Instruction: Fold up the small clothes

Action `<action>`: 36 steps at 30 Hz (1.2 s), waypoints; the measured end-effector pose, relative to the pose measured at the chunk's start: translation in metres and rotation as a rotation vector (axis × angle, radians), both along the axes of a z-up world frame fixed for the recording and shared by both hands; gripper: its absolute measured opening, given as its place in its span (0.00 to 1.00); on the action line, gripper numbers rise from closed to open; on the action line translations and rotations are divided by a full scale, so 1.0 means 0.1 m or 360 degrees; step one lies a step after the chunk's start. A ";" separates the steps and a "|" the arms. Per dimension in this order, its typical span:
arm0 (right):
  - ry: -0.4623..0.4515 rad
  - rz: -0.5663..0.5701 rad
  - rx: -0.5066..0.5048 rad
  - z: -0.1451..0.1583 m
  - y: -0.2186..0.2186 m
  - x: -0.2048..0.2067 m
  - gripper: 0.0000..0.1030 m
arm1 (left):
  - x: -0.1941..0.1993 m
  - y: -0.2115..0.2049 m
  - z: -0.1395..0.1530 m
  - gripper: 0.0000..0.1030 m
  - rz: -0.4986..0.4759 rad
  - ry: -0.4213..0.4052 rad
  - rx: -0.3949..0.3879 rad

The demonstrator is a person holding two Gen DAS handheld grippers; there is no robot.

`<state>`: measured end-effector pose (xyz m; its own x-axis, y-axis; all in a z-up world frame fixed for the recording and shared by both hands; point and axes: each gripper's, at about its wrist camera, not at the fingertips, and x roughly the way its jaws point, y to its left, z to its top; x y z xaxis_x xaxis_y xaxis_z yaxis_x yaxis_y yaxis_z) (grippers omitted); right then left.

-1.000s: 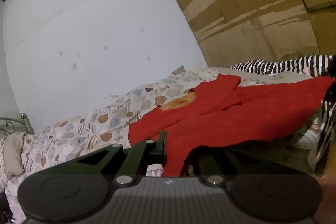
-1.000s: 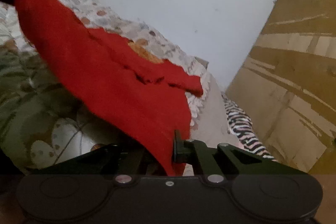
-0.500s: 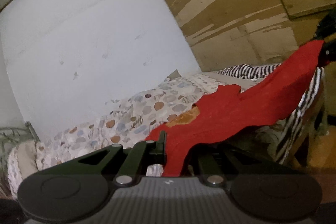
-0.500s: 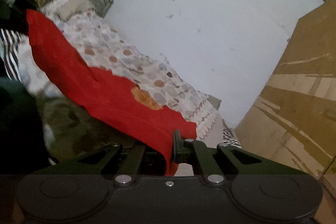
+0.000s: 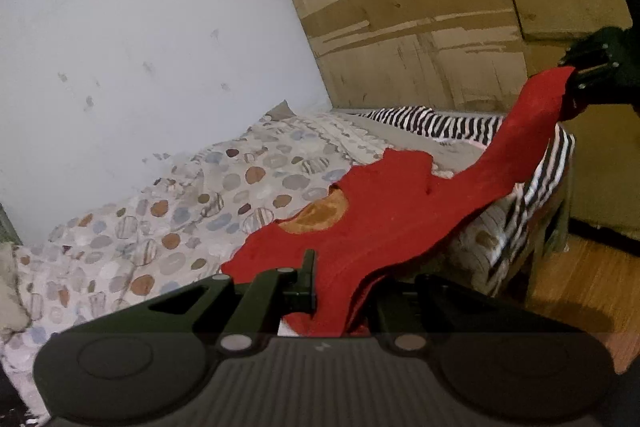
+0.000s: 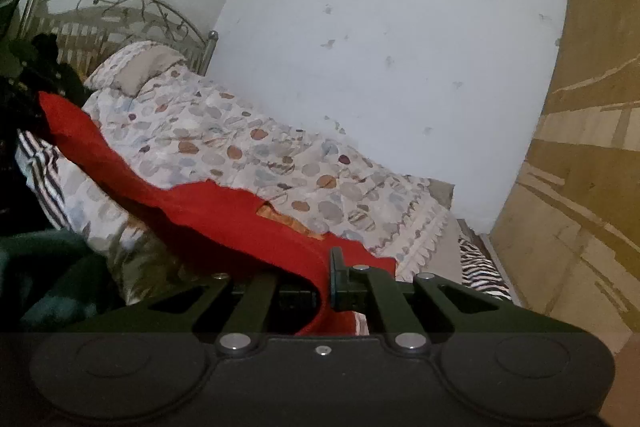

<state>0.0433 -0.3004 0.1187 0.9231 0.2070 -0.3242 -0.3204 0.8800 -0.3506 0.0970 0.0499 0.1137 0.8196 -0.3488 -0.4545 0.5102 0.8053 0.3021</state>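
A small red garment [image 5: 400, 211] with an orange patch [image 5: 316, 215] at its neck hangs stretched between both grippers above the bed. My left gripper [image 5: 320, 291] is shut on one corner of the red garment, which bunches between its fingers. In the same view my right gripper [image 5: 576, 83] pinches the opposite corner high at the right. The right wrist view shows my right gripper [image 6: 324, 287] shut on the red garment [image 6: 208, 219], whose far end rises to the left gripper [image 6: 36, 87] at the left edge.
A bed with a spotted quilt [image 5: 192, 211] runs along the white wall [image 5: 140, 47]. A zebra-striped cloth [image 5: 436, 123] lies at the foot. A wooden wardrobe [image 5: 420, 27] stands behind. A metal headboard [image 6: 120, 15] and pillow [image 6: 136, 71] are at the head. Wood floor [image 5: 580, 287] lies right.
Both grippers have risen with the red garment, lifting it off the bed so that it hangs stretched between them. The right corner climbed highest.
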 end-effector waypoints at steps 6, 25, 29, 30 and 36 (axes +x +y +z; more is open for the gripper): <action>-0.0004 -0.0016 0.0062 0.13 -0.02 0.85 0.04 | 0.92 0.04 0.19 0.07 -0.0052 0.0158 0.0012; 0.0404 -0.0099 -0.0020 -0.58 0.01 3.69 0.05 | 3.50 0.05 -0.75 0.07 0.0065 0.0638 -0.0046; 0.0486 -0.0106 -0.0029 -0.84 0.02 3.99 0.05 | 3.78 0.10 -0.95 0.08 0.0146 0.0748 -0.0084; 0.0504 -0.0108 -0.0025 -0.89 0.02 4.05 0.05 | 3.85 0.12 -1.01 0.08 0.0174 0.0786 -0.0107; 0.0596 -0.0126 -0.0031 -1.18 0.06 4.35 0.06 | 4.09 0.22 -1.24 0.14 0.0219 0.0937 -0.0185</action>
<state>0.4785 -0.2942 0.0003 0.7530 0.1299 -0.6450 -0.3605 0.9015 -0.2394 0.5064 0.0723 -0.0100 0.4836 -0.3318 -0.8100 0.4536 0.8864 -0.0923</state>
